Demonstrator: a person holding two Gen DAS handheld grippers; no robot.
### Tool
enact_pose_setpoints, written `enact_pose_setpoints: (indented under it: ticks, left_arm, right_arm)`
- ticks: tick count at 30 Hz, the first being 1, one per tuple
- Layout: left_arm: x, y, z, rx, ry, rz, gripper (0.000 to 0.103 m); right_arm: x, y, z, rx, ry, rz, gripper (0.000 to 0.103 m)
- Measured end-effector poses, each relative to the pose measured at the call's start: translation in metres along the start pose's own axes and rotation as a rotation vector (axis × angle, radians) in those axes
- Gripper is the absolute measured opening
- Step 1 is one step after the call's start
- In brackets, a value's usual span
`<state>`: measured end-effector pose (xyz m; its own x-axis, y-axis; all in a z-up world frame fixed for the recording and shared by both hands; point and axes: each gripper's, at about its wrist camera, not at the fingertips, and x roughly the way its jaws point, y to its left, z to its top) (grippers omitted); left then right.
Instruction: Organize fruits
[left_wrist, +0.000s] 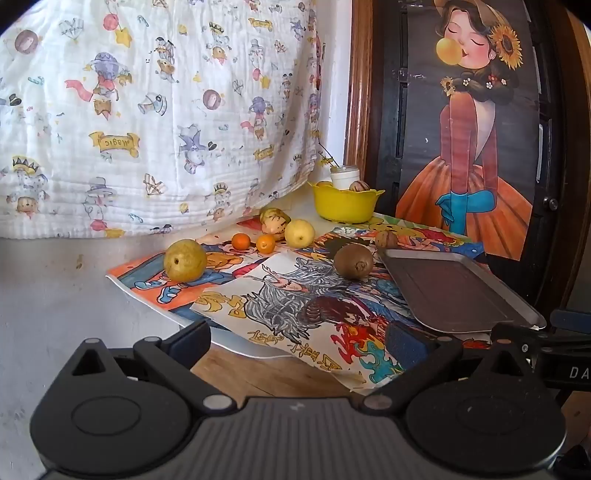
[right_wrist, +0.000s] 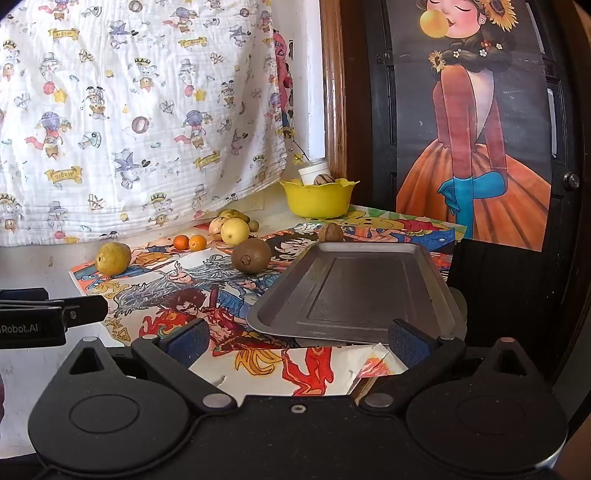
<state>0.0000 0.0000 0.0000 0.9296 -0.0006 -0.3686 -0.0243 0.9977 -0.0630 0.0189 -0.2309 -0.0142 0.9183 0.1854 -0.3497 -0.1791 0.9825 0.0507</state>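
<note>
behind everything, a white cartoon-print cloth (left_wrist: 155, 122) hanging on the wall, and at the right a poster of a girl in an orange dress (left_wrist: 476, 147) on a dark door. on the table, colourful drawn paper sheets (left_wrist: 280, 302) spread under the fruits.

on the right part of the sheets, a grey metal tray (right_wrist: 354, 291) with nothing in it, near edge just beyond the right gripper (right_wrist: 297, 341). far behind it, a yellow bowl (right_wrist: 317, 197) with a scalloped rim, holding a white jar (right_wrist: 314, 170) and a striped round fruit (right_wrist: 324, 180).

both grippers low and near the table edge, well apart from all fruits. left gripper (left_wrist: 299, 338): fingers wide open, nothing between the blue pads (left_wrist: 404, 341). right gripper: also spread wide, holding nothing; its right pad close to the tray corner, contact not clear.

fruits loose on the sheets, left of the tray. a yellow-green pear (left_wrist: 185, 259) alone at the far left. a brown kiwi (left_wrist: 354, 260) near the tray's far left corner. a pale yellow pear (left_wrist: 299, 233) at the back, touching a striped yellowish fruit (left_wrist: 274, 220) behind it. two small oranges (left_wrist: 253, 243) side by side, between the two pears. a walnut (left_wrist: 386, 239) just beyond the tray's far edge.
</note>
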Motion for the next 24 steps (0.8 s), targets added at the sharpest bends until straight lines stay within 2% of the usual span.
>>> enact_pose_setpoints:
  ticks: [24]
  left_arm:
    - [-0.0005, -0.0002, -0.0014, 0.0, 0.002, -0.005, 0.103]
  right_arm:
    - [0.0001, 0.0011, -0.0001, 0.0, 0.006, 0.0, 0.102]
